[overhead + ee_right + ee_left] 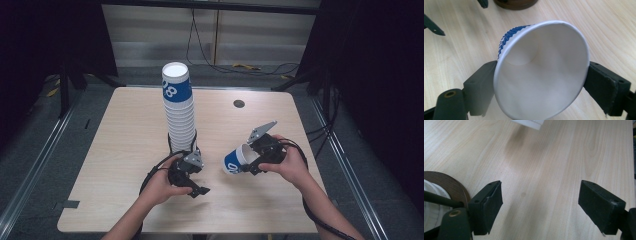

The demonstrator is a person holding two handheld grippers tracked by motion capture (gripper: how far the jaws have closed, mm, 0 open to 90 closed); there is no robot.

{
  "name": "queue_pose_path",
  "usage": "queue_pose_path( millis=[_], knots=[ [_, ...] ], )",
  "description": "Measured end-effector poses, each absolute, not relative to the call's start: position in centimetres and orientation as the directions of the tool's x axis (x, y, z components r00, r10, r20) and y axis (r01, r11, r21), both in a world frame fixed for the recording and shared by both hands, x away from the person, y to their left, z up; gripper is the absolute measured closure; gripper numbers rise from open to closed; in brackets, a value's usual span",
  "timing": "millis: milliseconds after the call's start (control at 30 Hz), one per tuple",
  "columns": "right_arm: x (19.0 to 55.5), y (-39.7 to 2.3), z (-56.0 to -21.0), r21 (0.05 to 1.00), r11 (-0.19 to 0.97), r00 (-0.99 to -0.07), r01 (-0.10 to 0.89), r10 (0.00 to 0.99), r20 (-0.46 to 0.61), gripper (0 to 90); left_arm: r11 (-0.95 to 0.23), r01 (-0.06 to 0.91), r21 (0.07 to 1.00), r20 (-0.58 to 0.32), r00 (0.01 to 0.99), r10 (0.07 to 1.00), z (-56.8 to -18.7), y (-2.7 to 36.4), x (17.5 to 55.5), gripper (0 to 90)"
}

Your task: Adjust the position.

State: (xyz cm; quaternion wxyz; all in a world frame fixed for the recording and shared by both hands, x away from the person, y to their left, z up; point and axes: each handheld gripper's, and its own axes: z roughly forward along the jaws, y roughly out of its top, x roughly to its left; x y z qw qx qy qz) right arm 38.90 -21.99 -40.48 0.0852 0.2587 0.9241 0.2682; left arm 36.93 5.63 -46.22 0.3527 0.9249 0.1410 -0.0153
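Nearest the lens in the right gripper view is the paper cup [541, 72], its white mouth turned toward the camera and the blue ribbed wall running away behind it. Your right tongs [541, 87] have it across the rim: one black pad sits against the left side, the other against the right, so the cup is clamped at a medium spread. From above, that cup [235, 161] lies on its side in the air just right of the cup stack [178, 107], base pointing toward the stack and mouth toward your right hand [290, 167].

The stack stands upright on the desk [125, 150], white cups nested high with a blue-printed one on top. Your left tongs [192, 175] sit at the foot of the stack, just on your side of it. In the left gripper view, these tongs [540, 207] are spread about halfway with bare desk between the pads, gripping nothing; a brown round base [451, 185] shows at their left.
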Motion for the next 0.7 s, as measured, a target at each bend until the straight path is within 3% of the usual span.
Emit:
queue_pose_path(
  millis=[433, 700],
  knots=[
    [40.0, -22.7, -40.7, 0.460, 0.717, -0.784, 0.524, 0.617, -0.069, 14.6, -0.719, 0.269, 0.640, -0.125, 0.961, 0.247, -46.3, 5.6, 36.9, 19.4],
    [40.8, -22.7, -40.8, 0.417, 0.744, -0.785, 0.522, 0.610, -0.106, 14.3, -0.727, 0.258, 0.636, -0.121, 0.964, 0.236, -46.3, 5.5, 36.9, 19.4]
  ],
)
